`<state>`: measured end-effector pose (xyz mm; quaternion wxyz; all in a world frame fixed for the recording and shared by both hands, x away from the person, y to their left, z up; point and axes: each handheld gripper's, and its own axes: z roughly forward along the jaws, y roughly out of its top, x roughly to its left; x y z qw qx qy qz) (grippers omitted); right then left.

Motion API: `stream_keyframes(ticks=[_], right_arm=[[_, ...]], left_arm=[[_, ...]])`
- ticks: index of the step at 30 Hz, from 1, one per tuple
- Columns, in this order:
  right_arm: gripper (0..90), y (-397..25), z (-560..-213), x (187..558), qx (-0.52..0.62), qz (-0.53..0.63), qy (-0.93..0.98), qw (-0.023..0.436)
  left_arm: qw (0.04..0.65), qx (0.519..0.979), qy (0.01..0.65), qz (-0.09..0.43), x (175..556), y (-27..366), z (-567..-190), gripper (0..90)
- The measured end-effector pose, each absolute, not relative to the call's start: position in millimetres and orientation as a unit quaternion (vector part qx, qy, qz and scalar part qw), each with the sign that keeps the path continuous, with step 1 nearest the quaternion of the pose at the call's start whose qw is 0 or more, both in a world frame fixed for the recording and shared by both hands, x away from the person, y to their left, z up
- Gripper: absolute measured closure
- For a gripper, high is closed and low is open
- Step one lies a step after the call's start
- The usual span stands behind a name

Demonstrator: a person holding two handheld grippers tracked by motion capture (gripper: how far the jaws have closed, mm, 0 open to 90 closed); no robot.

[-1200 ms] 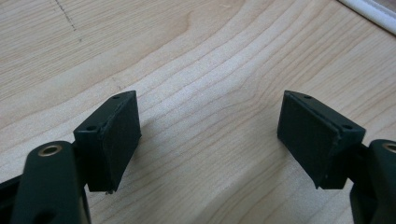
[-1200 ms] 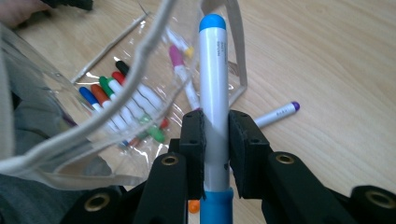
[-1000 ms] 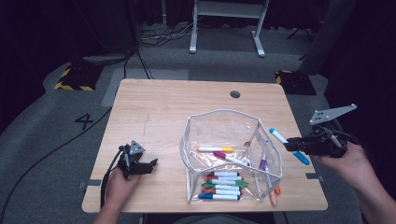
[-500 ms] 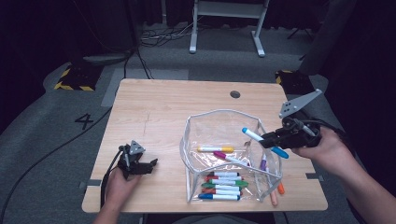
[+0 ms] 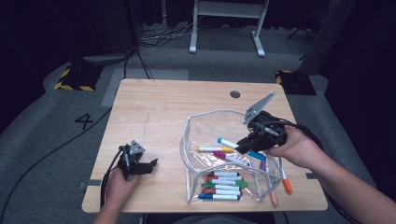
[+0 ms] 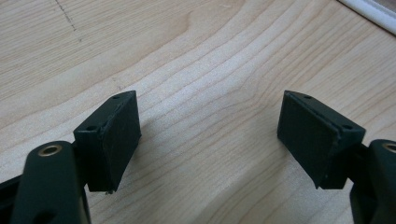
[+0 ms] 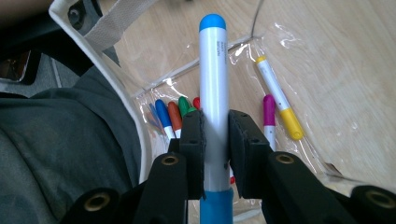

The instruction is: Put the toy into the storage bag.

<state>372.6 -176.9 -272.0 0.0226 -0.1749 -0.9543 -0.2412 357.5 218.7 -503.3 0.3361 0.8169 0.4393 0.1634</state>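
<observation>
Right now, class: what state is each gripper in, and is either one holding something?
Left gripper: open, holding nothing, low over the bare table.
Right gripper: shut on the blue marker, above the clear pouch.

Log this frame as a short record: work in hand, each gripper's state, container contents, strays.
work: putting markers into the clear pouch
right gripper: jaws shut on blue-capped marker, held over the pouch
left gripper: jaws open, empty, low over the wooden table
in pouch: yellow marker, pink marker, a row of others
strays: orange marker beside the pouch
</observation>
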Motion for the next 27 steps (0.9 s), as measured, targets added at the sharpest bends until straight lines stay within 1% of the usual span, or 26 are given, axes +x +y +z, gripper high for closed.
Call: stream_keyframes(ticks=[9,15,18,19,24,27], right_arm=[[76.3,-146,-296,372,-0.15,-0.198,-0.967,0.049],[76.3,-135,-314,373,-0.143,-0.167,-0.973,0.065],[76.3,-132,-320,376,-0.147,-0.16,-0.974,0.069],[76.3,-132,-322,378,-0.149,-0.161,-0.973,0.076],[76.2,-133,-324,384,-0.157,-0.161,-0.971,0.08],[76.3,-133,-325,386,-0.16,-0.165,-0.969,0.094]], left_arm=[[0.336,0.817,0.439,0.163,358,219,-503,21.6],[0.336,0.816,0.44,0.163,357,219,-503,21.6],[0.337,0.816,0.44,0.163,357,219,-503,21.6],[0.336,0.817,0.439,0.163,358,219,-503,21.6],[0.335,0.818,0.439,0.163,358,219,-503,21.6],[0.336,0.817,0.439,0.163,358,219,-503,21.6]])
